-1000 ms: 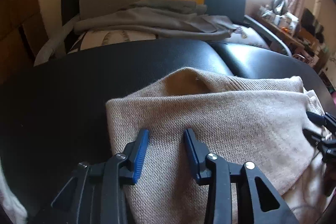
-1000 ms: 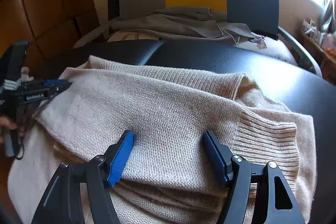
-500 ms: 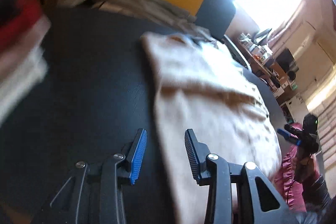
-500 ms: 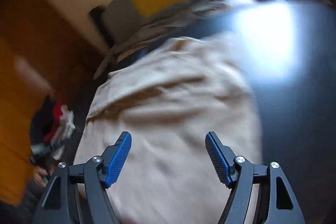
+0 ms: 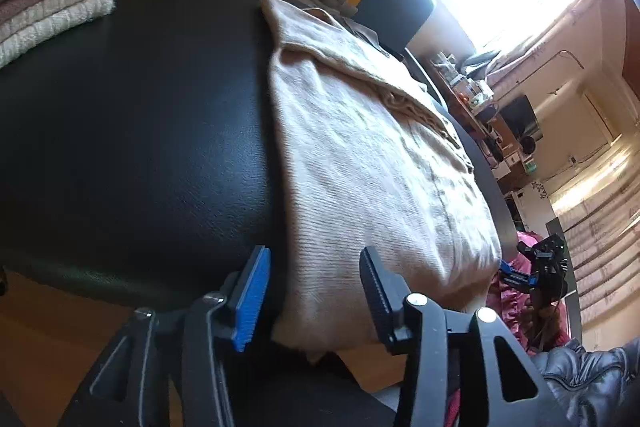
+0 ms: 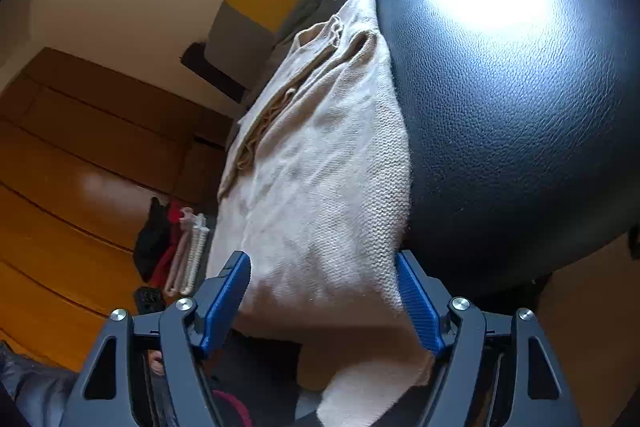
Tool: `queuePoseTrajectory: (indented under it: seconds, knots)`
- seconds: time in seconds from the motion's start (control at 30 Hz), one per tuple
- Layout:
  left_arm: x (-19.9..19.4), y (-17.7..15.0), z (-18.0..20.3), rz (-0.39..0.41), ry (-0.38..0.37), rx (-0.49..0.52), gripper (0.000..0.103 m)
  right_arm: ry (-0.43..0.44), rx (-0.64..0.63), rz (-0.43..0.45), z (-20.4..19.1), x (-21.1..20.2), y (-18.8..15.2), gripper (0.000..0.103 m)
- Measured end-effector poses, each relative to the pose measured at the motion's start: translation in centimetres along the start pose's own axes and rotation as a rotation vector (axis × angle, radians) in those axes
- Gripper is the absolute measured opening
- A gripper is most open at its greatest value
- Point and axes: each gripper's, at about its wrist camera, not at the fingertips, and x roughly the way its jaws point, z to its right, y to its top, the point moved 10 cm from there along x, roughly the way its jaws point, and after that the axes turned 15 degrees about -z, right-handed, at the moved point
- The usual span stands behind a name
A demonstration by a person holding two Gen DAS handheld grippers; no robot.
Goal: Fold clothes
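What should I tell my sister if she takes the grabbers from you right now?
Left gripper: fingers opening, around the near left edge of the beige sweater, not pinching it.
Right gripper: open, fingers around the near right edge, not clearly pinching.
The sweater lies lengthwise on the black table, sides folded in, near end hanging over the edge.
A stack of folded clothes sits on the far left.
Left to do: fold the sweater across, then probably stack it.
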Motion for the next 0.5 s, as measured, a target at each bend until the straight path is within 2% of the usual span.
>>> queuePoseTrajectory:
  seconds: [0.07,0.17,0.2,0.33,0.5]
  knots:
    - [0.7,0.3,1.3,-0.019,0.004,0.044,0.049,0.028,-0.004,-0.008,-0.4,0.2,0.2,0.076]
    - [2.0,0.5,2.3,-0.043,0.044,0.104,0.049,0.0,-0.051,-0.019,-1.3,1.1,1.1,0.076]
    - [1.9,0.3,2.4,-0.039,0.054,0.111,0.049,-0.001,-0.064,-0.035,-1.5,1.6,1.2,0.076]
    - [1.6,-1.5,2.0,-0.064,0.013,0.075,0.049,-0.013,-0.12,-0.106,-2.1,2.8,0.1,0.076]
    - [3.5,-3.1,2.3,-0.121,0.053,0.111,0.05,-0.013,-0.123,-0.168,-1.9,3.4,-1.6,0.076]
